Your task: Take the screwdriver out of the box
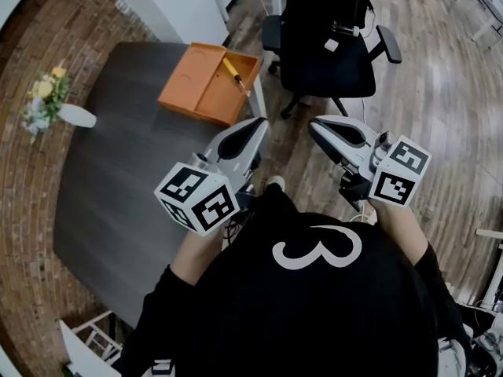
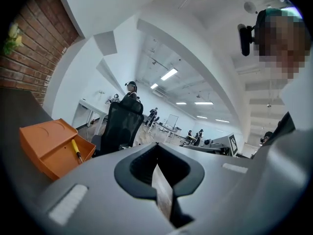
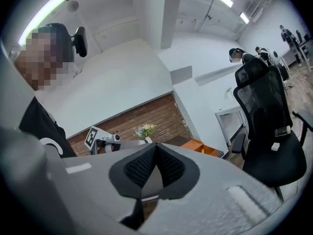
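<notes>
An open orange box lies at the far corner of the dark table. A yellow-handled screwdriver rests inside it along its right side. In the left gripper view the box and screwdriver sit far off to the left. My left gripper is shut and empty, held off the table's right edge and short of the box. My right gripper is beside it over the wooden floor, also shut with nothing in it. In both gripper views the jaws meet at the tips, the left gripper and the right gripper.
A black office chair stands on the wooden floor right of the box. A white vase with flowers lies at the table's left by a brick wall. The person's dark shirt fills the lower head view. Desks and people are far off.
</notes>
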### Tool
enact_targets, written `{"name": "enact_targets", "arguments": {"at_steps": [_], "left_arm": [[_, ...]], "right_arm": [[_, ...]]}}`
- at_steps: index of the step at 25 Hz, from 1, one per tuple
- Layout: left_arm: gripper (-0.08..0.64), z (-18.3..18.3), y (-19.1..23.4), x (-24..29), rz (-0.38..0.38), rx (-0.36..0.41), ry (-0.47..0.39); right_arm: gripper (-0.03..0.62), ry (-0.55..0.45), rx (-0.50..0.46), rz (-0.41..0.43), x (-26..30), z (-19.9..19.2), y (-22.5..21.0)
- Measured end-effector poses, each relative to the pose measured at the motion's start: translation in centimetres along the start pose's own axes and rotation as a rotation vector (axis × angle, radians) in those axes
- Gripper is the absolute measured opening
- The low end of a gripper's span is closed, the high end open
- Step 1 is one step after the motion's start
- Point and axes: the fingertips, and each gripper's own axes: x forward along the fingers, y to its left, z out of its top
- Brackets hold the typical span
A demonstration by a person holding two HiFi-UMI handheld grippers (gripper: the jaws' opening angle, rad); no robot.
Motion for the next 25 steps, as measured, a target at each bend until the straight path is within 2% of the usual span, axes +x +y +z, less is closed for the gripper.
{"name": "enact_targets", "arguments": {"at_steps": [7,11,16,21,25], "left_arm": [[0.0,-0.1,4.7,3.2,0.043,-0.044,-0.008],[0.005,-0.3,8.6,5.9,0.079,-0.083,-0.011],[0.031,-0.1,14.2,8.1,0.163,-0.138,-0.011],[0.083,-0.3,19.8,9.4,0.274,-0.172,0.023],[0.141,-0.8,23.6,10.4,0.366,-0.214,0.051]], "right_arm": [[0.002,0.054,0.035,0.017,3.1,0.1,-4.7],[0.002,0.103,0.095,0.05,5.6,-0.5,-8.7],[0.002,0.176,0.115,0.099,9.0,0.3,-13.6],[0.002,0.166,0.118,0.182,11.4,3.1,-16.9],[0.002,0.171,0.146,0.218,12.1,3.8,-18.7]]}}
